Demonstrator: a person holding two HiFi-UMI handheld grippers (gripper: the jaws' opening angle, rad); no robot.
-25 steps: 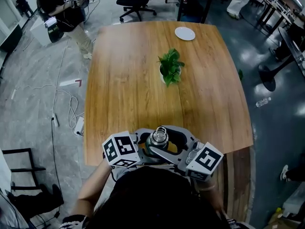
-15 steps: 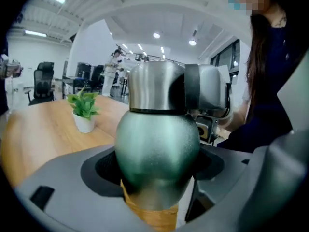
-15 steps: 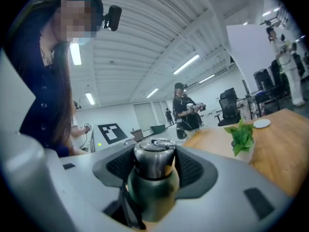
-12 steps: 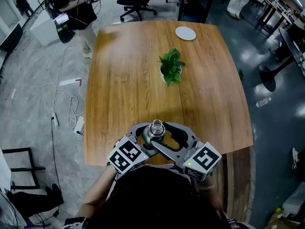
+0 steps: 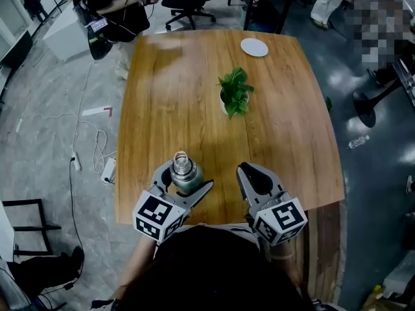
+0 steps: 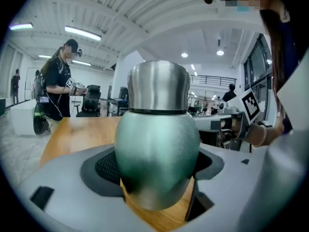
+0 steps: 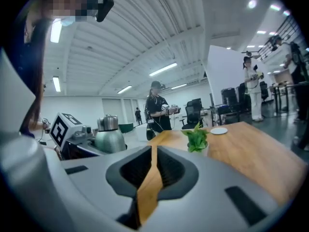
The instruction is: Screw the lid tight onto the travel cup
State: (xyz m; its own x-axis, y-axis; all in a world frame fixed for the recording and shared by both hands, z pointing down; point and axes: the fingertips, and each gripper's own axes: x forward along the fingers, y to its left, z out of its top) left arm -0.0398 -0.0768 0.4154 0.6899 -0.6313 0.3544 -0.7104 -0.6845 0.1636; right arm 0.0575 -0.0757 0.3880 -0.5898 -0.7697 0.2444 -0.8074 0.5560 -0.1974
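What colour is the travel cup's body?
The travel cup is matte green, its lid silver metal; clearest in the left gripper view.

The person wears dark clothing [image 5: 207, 264]. The left gripper [image 5: 186, 175] and the right gripper [image 5: 245, 171] are alike. Each has a pale grey moulded shell with broad, rounded jaws lined with black ribbed pads [image 7: 170, 170], and at its near end a cube [image 5: 157, 216] of black-and-white square markers. The right gripper's jaws have just been closing, with nothing between them.
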